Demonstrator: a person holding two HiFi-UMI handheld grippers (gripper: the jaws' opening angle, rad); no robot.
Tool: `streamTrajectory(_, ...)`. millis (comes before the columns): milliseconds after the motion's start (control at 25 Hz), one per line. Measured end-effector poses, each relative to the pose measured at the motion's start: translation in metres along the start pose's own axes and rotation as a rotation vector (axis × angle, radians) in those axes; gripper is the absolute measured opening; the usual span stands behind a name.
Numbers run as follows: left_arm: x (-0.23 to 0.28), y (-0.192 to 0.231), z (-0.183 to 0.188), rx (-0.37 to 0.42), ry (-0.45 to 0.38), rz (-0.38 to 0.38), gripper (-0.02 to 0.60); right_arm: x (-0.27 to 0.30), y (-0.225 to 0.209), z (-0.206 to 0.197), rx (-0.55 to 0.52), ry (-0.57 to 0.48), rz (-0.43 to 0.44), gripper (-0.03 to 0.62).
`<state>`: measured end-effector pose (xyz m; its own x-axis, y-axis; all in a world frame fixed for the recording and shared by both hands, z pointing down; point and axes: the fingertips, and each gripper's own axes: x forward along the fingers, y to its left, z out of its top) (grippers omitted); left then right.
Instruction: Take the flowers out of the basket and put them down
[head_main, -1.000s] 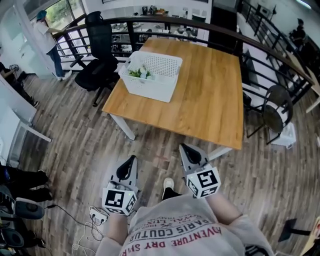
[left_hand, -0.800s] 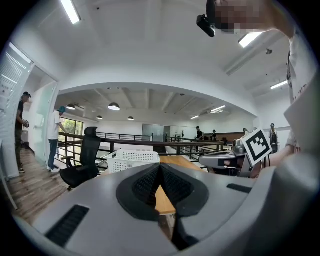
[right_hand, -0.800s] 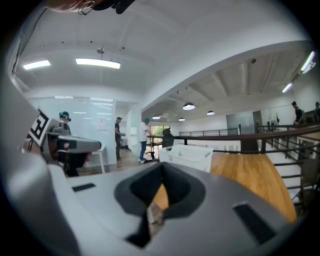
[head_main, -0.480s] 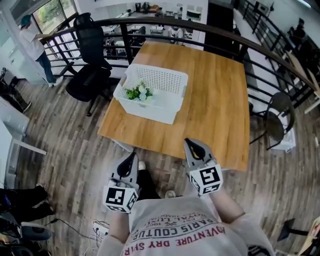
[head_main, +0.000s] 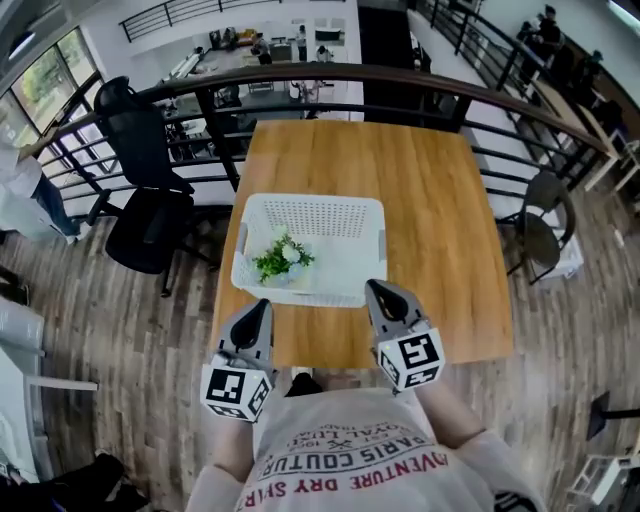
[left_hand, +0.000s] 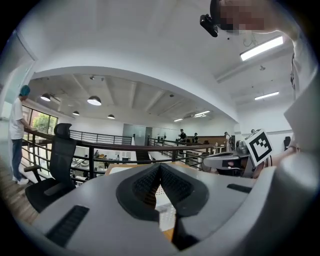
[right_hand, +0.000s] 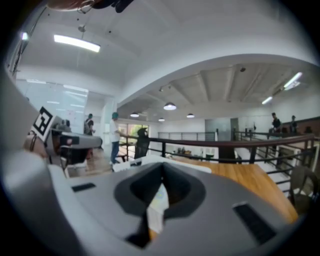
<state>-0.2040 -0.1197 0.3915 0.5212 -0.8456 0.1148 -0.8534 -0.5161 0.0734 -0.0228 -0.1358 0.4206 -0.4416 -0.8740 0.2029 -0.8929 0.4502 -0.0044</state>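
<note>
The flowers (head_main: 283, 258), a small bunch of white blooms and green leaves, lie in the near left part of the white perforated basket (head_main: 340, 222). The basket stands on the wooden bench (head_main: 440, 220), close to its near edge and towards its left side. A second ago the bench lay well ahead, across a stretch of floor, and was seen at an angle. Now it is square in front of the person, and both grippers are over its near edge. The left gripper (head_main: 262, 304) points at the basket's near rim, its jaws together and holding nothing. The right gripper (head_main: 372, 288) is at the basket's near right corner, its jaws likewise closed and empty. A black office chair (head_main: 145, 215) stands left of the bench, and a dark railing (head_main: 400, 76) runs along its far side.
</note>
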Motion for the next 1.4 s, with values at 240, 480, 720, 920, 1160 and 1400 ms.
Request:
streamTrajectory(240, 0.020, 0.063, 0.013, 0.022, -0.016, -0.076, 0.023, 0.052, 0.027, 0.010, 0.007, 0.015, -0.015, 0.028)
streamTrajectory(480, 0.036, 0.100, 0.010, -0.010, 0.010, -0.112, 0.023, 0.096, 0.047, -0.008, 0.020, 0.176, 0.107, 0.028)
streamTrajectory(720, 0.043, 0.122, -0.001, -0.073, 0.013, -0.069, 0.023, 0.129, 0.063, -0.024, -0.073, 0.313, 0.333, 0.029)
streamTrajectory(920, 0.046, 0.130, -0.006, -0.082, 0.024, -0.020, 0.023, 0.160, 0.068, -0.055, -0.198, 0.417, 0.514, 0.272)
streamTrajectory(1160, 0.048, 0.146, -0.024, -0.132, 0.048, 0.066, 0.023, 0.194, 0.085, -0.104, -0.379, 0.496, 0.701, 0.437)
streamTrajectory(1400, 0.044, 0.153, -0.038, -0.161, 0.076, 0.125, 0.023, 0.211, 0.091, -0.155, -0.401, 0.653, 0.796, 0.465)
